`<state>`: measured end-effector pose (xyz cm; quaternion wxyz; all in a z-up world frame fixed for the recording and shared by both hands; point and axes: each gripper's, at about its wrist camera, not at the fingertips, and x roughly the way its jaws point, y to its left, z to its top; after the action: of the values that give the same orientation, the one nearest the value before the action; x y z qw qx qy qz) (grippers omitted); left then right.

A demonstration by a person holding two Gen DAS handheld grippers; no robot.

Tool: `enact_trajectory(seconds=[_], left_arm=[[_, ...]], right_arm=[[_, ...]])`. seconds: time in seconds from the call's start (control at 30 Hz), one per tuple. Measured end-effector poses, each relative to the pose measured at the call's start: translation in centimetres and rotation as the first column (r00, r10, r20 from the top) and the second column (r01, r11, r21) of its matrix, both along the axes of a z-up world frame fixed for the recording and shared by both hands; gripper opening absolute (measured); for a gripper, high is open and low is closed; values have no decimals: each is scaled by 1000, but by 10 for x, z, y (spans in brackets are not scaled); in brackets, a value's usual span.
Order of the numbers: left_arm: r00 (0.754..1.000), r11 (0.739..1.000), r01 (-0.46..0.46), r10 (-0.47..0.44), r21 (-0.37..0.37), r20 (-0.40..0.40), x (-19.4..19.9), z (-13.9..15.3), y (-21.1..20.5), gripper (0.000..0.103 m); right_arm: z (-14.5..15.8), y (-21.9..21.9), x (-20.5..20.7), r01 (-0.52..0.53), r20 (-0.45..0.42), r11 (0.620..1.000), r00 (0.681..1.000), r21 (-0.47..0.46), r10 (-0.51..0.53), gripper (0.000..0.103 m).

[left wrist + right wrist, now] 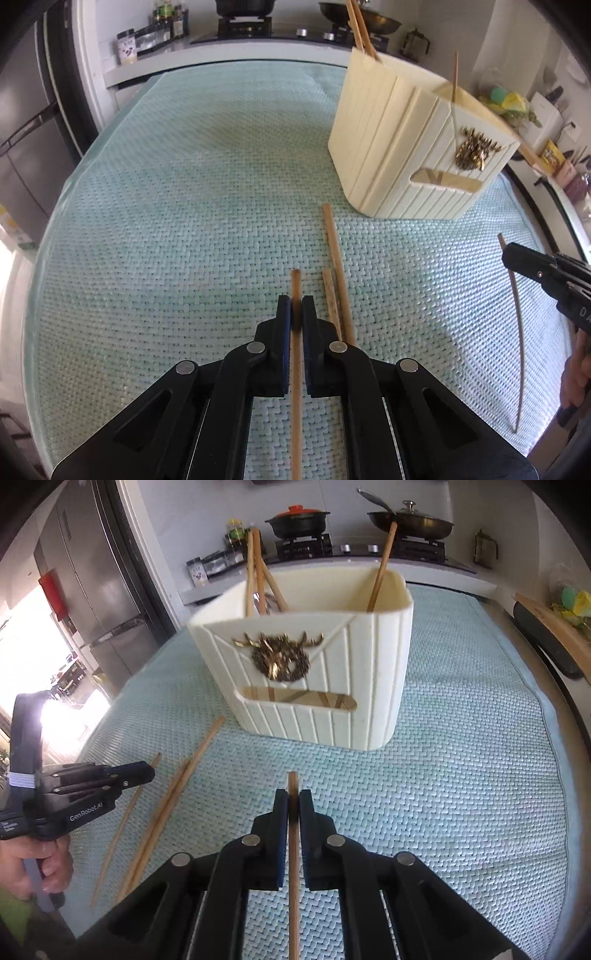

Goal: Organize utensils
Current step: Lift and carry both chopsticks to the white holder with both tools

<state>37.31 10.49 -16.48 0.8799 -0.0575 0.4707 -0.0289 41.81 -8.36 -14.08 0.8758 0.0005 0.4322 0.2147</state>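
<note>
Both grippers, left (296,310) and right (293,805), had fingers pinching one chopstick each (296,387) (293,867). Holder (314,672) stood ahead on the desk mat (461,794); two loose chopsticks (338,280) lay beside. Best tilt each stick upright before lowering, so it clears the rim.

A utensil holder (314,672) stands on a mat (461,794) covering the bench. Three chopsticks (258,579) lean in its left compartment, one chopstick (380,572) in its right. Two loose chopsticks (338,288) lie on the mat before the holder. Behind the bench stands a stove (354,546) carrying two pans.
</note>
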Motion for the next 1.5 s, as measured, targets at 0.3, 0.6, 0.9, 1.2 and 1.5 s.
enact_trajectory(seconds=[0.3,0.6,0.9,1.2,1.5], left_arm=[[976,998,13,2,-69,217,-52,96,12,4],[927,994,50,-12,-93,376,-102,151,11,4],[896,994,67,-21,-89,444,-113,170,-5,4],[876,992,85,-32,-88,482,-102,192,-9,4],[852,990,118,-58,-82,521,-63,236,-22,4]], right_arm=[[80,-12,-58,-66,176,993,983,97,49,6],[132,-23,-114,-97,352,987,935,130,46,6],[156,-15,-134,-93,464,991,885,99,37,6],[175,-18,-131,-95,494,991,868,91,38,6],[210,-16,-111,-94,534,992,845,88,32,6]])
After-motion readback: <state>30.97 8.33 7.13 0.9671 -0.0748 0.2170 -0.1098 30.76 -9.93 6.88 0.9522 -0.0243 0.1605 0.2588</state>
